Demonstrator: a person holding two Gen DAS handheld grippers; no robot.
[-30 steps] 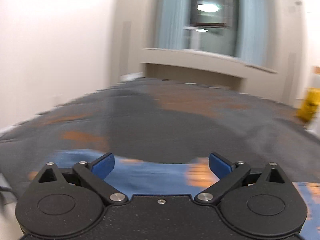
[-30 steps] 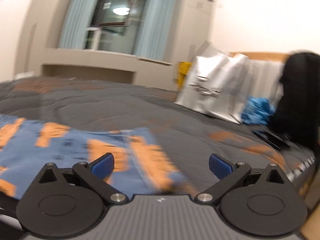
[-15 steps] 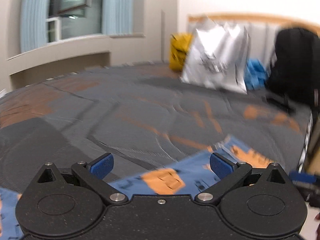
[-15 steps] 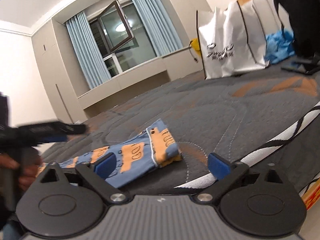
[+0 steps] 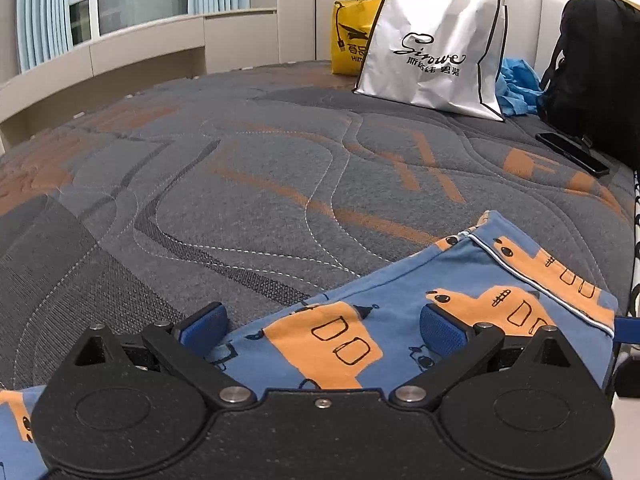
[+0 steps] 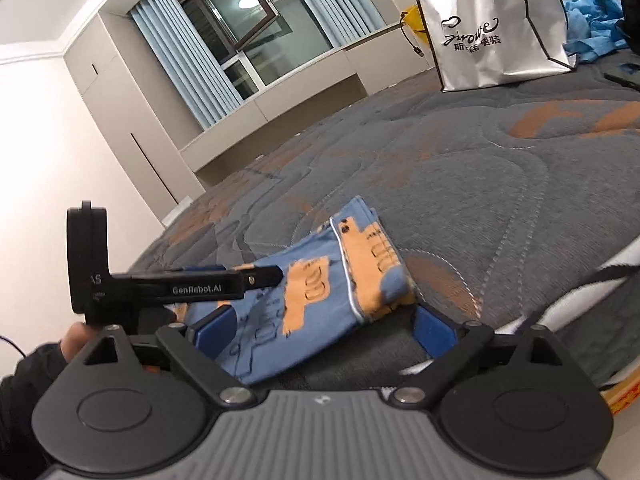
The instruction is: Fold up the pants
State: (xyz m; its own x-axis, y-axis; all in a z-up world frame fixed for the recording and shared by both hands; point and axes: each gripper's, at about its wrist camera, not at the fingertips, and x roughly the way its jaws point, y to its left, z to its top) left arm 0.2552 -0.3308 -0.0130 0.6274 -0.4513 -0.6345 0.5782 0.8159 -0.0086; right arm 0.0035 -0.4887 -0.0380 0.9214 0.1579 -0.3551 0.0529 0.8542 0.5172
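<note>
The pants (image 5: 400, 320) are blue with orange truck prints and lie flat near the front edge of the bed, waistband end to the right. My left gripper (image 5: 322, 322) is open just above them, its blue pads either side of the cloth. In the right wrist view the pants (image 6: 320, 292) lie in front of my right gripper (image 6: 324, 326), which is open and empty at the mattress edge. The left gripper (image 6: 264, 276) shows there from the side, hovering over the pants.
The grey and orange quilted mattress (image 5: 280, 168) stretches ahead. A white shopping bag (image 5: 436, 44), a yellow bag (image 5: 348, 44), blue cloth (image 5: 516, 88), a black backpack (image 5: 592, 72) and a dark phone (image 5: 572, 152) stand at the headboard end.
Both grippers have swung round and settled. The left one turned right from the window towards the headboard and now hovers over the pants. The right one dropped back to the bed's edge.
</note>
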